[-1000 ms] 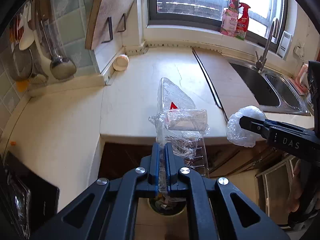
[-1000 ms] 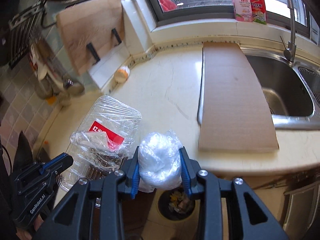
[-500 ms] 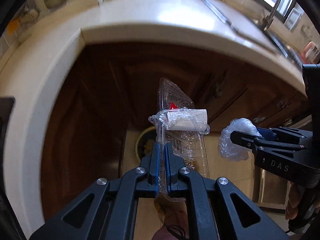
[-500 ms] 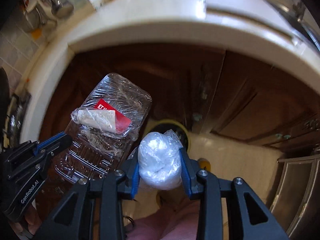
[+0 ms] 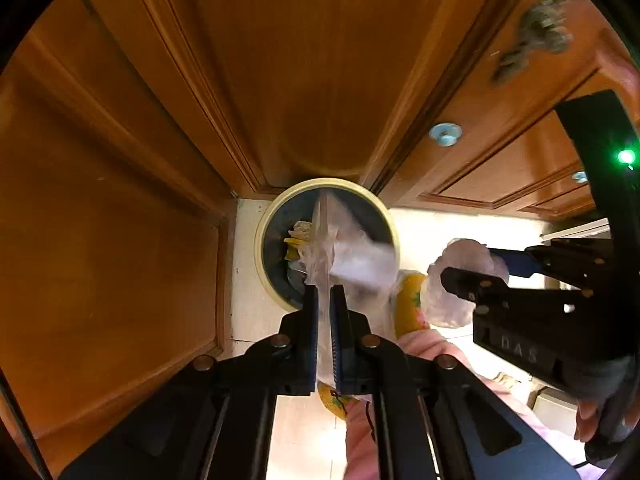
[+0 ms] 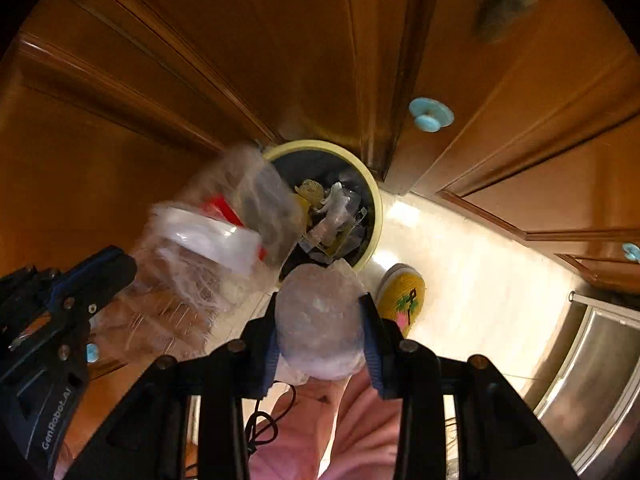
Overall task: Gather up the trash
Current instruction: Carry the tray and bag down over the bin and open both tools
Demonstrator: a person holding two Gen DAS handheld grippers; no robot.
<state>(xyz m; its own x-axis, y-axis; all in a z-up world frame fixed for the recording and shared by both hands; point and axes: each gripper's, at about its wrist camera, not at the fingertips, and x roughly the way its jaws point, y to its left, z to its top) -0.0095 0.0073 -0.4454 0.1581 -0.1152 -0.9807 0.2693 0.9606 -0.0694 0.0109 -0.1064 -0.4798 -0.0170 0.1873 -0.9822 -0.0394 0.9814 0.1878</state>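
Note:
My left gripper (image 5: 324, 292) is shut on a clear plastic food tray (image 5: 352, 260) wrapped in film with a red and white label; the tray hangs above a round yellow-rimmed trash bin (image 5: 266, 220) on the floor. In the right wrist view the tray (image 6: 208, 240) is blurred and sits left of the bin (image 6: 376, 208), which holds scraps and wrappers. My right gripper (image 6: 320, 304) is shut on a crumpled white plastic bag ball (image 6: 320, 320), just short of the bin. The ball also shows in the left wrist view (image 5: 464, 276).
Brown wooden cabinet doors (image 5: 300, 80) with pale blue knobs (image 6: 430, 114) stand close behind the bin. The floor is pale tile (image 6: 472, 264). A yellow slipper (image 6: 400, 300) and pink trouser legs are below the grippers. A steel appliance (image 6: 592, 380) is at right.
Both grippers have dropped from counter height and tipped downward to face the floor. The trash bin has come much closer and now lies right under the tray and the bag ball.

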